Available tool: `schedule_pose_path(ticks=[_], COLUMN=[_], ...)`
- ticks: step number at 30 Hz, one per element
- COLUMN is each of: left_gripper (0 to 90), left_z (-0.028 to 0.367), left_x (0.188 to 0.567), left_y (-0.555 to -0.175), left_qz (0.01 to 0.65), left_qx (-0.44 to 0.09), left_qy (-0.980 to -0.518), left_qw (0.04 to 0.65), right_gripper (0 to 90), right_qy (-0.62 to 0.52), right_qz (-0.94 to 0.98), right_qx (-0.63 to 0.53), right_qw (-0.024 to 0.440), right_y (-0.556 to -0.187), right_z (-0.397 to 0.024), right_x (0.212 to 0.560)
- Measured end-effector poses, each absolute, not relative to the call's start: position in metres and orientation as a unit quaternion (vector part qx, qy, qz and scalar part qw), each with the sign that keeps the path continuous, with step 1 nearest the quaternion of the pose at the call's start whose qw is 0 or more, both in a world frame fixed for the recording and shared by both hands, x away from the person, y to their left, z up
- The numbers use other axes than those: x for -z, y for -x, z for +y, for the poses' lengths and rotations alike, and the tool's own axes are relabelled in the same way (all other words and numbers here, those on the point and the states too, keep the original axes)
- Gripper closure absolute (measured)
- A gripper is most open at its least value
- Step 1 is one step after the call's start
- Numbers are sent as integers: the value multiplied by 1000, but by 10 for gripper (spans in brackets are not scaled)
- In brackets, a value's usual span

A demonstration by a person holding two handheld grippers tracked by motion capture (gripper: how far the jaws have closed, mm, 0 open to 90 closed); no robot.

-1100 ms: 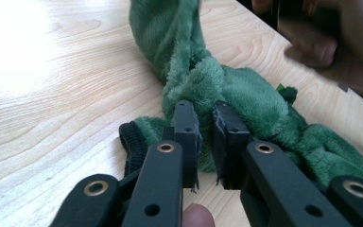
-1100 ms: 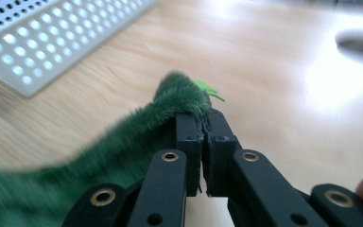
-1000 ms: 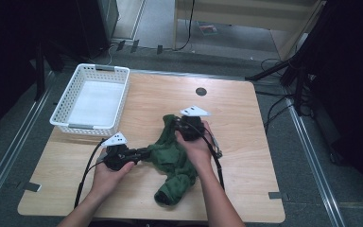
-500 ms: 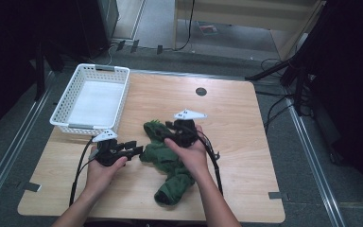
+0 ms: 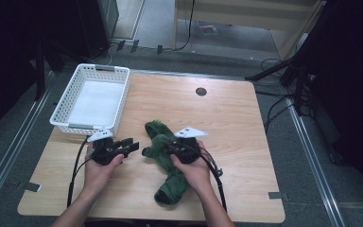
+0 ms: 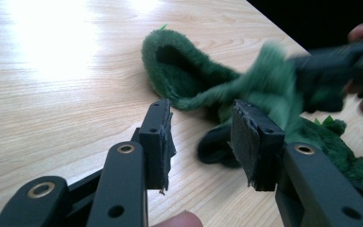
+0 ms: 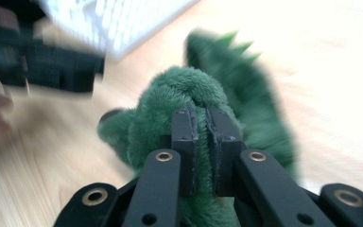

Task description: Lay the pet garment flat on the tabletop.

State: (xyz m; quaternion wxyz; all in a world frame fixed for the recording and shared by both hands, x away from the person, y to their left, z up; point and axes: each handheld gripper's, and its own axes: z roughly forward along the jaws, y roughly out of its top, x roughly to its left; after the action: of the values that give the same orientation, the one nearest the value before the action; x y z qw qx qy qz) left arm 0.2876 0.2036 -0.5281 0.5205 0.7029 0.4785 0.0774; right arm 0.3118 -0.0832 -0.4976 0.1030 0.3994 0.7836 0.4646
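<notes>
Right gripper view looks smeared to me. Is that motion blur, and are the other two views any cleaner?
Right gripper view: motion blur on the basket and green plush toy; its own jaws stay sharp. Left gripper view: strong glare on the table, and the right hand-held gripper is smeared. High view: sharp and evenly lit, dark around the table.

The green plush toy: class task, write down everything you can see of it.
The green plush toy is soft, fuzzy, dark green fabric with a row of small spikes. It lies limp and crumpled near the front middle of the wooden table, one hollow open end toward the basket. The right gripper pinches a fold of it; the left gripper is open just beside it.
</notes>
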Motion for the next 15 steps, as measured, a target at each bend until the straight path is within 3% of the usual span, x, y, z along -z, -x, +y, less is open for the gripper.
schedule_pose_path(ticks=[6,9,11,13,15], left_gripper=[573,563,536,512,503], left_z=[199,194,191,188,185], left_x=[532,533,534,535,534], left_y=[-289,-289,-289,-288,-287], left_qz=[478,474,472,460,454], left_qx=[-69,-63,-55,-47,-45], left_qy=[-708,-712,-715,-715,-713], left_qw=[515,514,513,524,532], right_gripper=[770,725,591,467,445], right_qy=[-449,-450,-411,-392,-394], right_qz=[753,760,795,810,804], right_qx=[-465,-457,-443,-432,-439], right_qw=[121,107,52,67,72], right_y=[-319,-319,-316,-310,-309], right_z=[-122,-128,-126,-124,-127], right_x=[496,502,511,513,512])
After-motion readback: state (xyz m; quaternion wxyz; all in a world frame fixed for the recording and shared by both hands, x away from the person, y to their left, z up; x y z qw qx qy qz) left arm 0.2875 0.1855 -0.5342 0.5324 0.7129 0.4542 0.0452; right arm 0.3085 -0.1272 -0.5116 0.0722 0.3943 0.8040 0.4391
